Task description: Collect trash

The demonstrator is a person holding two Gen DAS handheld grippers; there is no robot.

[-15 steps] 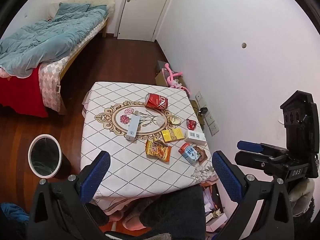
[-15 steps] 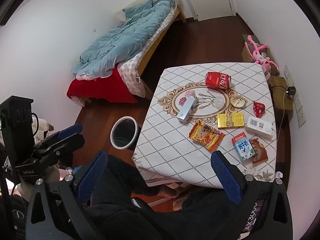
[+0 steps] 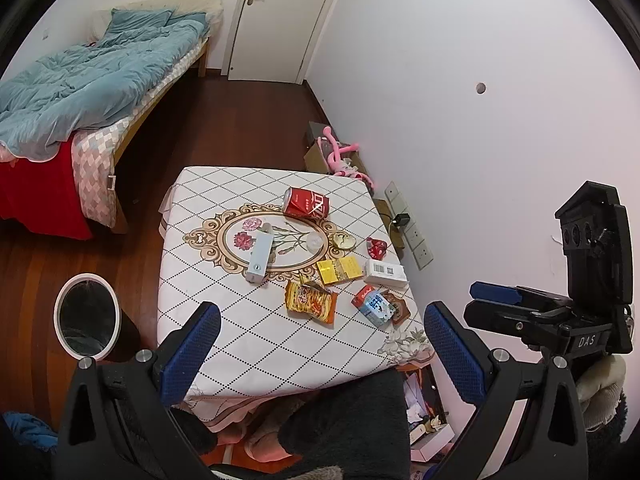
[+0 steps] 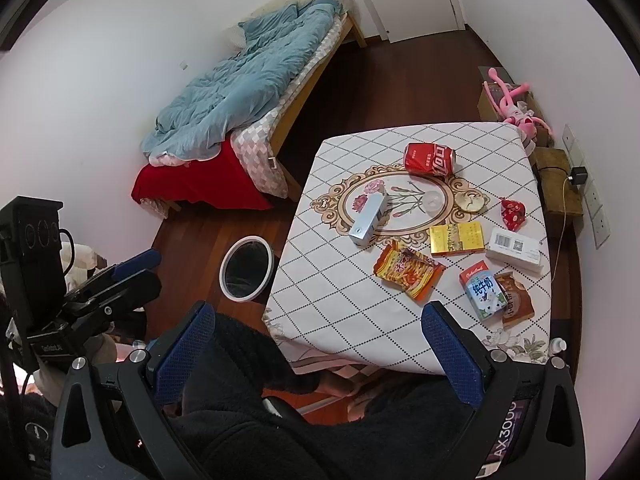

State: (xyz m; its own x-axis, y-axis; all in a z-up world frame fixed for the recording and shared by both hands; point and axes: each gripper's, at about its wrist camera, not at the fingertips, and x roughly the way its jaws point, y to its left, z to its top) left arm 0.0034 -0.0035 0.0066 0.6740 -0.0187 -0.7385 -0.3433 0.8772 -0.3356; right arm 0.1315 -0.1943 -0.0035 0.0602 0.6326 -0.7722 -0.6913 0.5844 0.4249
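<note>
Trash lies on a small table [image 3: 248, 344] with a diamond-pattern cloth: a red can [image 3: 306, 202] on its side, a pale blue box [image 3: 259, 255], an orange snack wrapper [image 3: 310, 302], a yellow packet [image 3: 338, 270], a white box [image 3: 385, 273], a blue milk carton [image 3: 375, 306], a brown wrapper [image 4: 516, 298] and a red wrapper [image 3: 376, 247]. A white-rimmed bin [image 3: 87, 316] stands on the floor left of the table. My left gripper [image 3: 320, 354] and right gripper [image 4: 318, 354] are both open and empty, held high above the table's near edge.
A bed [image 3: 80, 92] with a blue duvet stands at the far left. A white door [image 3: 276, 20] is at the back. A pink toy [image 3: 340, 156] and wall sockets [image 3: 416, 236] are by the right wall. A dark fleece garment [image 4: 248, 412] lies below the grippers.
</note>
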